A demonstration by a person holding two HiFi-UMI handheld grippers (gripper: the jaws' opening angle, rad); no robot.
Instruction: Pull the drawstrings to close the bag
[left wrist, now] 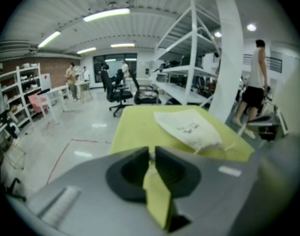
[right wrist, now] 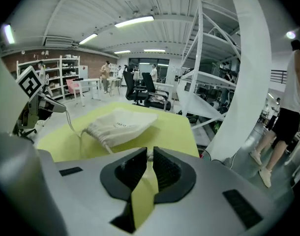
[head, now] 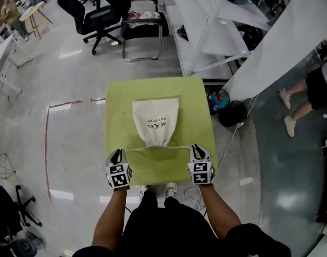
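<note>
Two cords are running sideways from the gathered neck of the cream bag [head: 155, 123], which is lying flat mid-way across the yellow-green table [head: 120, 98], dark lettering facing up and puckered mouth pointing toward me. I am seeing the left gripper [head: 117, 155] pinching the left drawstring [head: 135, 150] between nearly closed jaws, and the right gripper [head: 197, 150] pinching the right drawstring [head: 177, 147] likewise, both cords stretching almost straight near the table's near edge. The neck is sitting cinched, so I am making out nothing inside.
</note>
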